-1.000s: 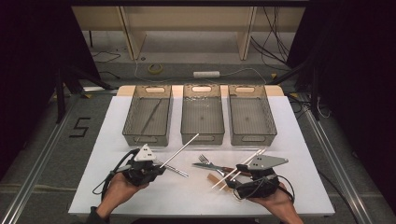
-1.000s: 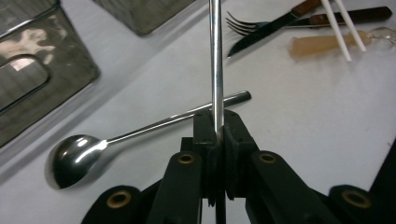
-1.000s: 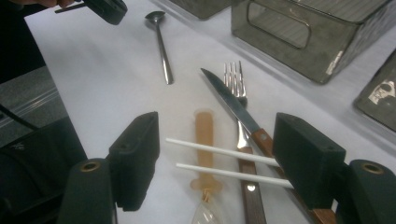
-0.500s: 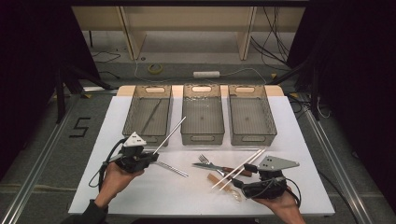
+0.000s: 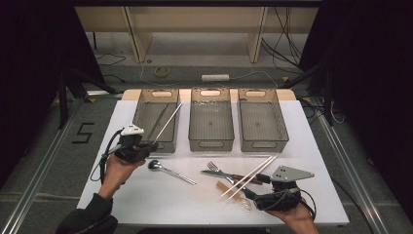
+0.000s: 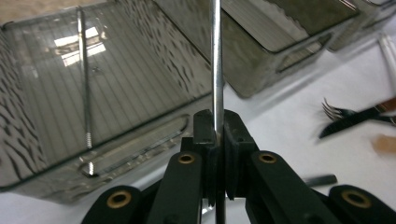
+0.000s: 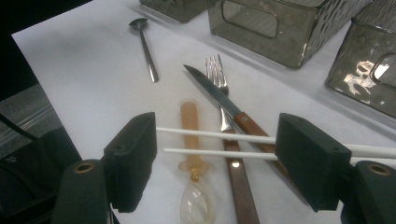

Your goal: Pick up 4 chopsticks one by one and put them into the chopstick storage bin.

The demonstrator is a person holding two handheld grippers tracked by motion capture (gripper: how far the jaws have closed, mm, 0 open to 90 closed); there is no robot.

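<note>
Sorting cutlery from the white surface (image 5: 146, 195) into three grey bins. Left gripper (image 5: 141, 148) clamped tight on a metal chopstick (image 5: 166, 123), which slants up and away over the left bin (image 5: 140, 105); in the left gripper view the rod (image 6: 215, 60) runs straight up from between the shut jaws. One matching metal chopstick (image 6: 84, 79) already lies inside that bin

Step in hand, as judged: carrying the held chopstick to the left bin. Next move calls for bringing the tip over the bin wall, lowering it to lie along the first one, then letting go

Right gripper (image 7: 215, 149) stands wide open, low over the two white chopsticks (image 7: 215, 142), jaws to either side, not pressing them. Beneath and beside these: knife (image 7: 219, 100), fork (image 7: 215, 70), clear plastic spoon (image 7: 194, 154); a metal spoon (image 5: 170, 170) lies apart toward the left. Middle bin (image 5: 210, 143) and right bin (image 5: 265, 143) hold nothing visible

Writing: a "5" marked on the floor (image 5: 84, 132) left of the surface. No brands legible
</note>
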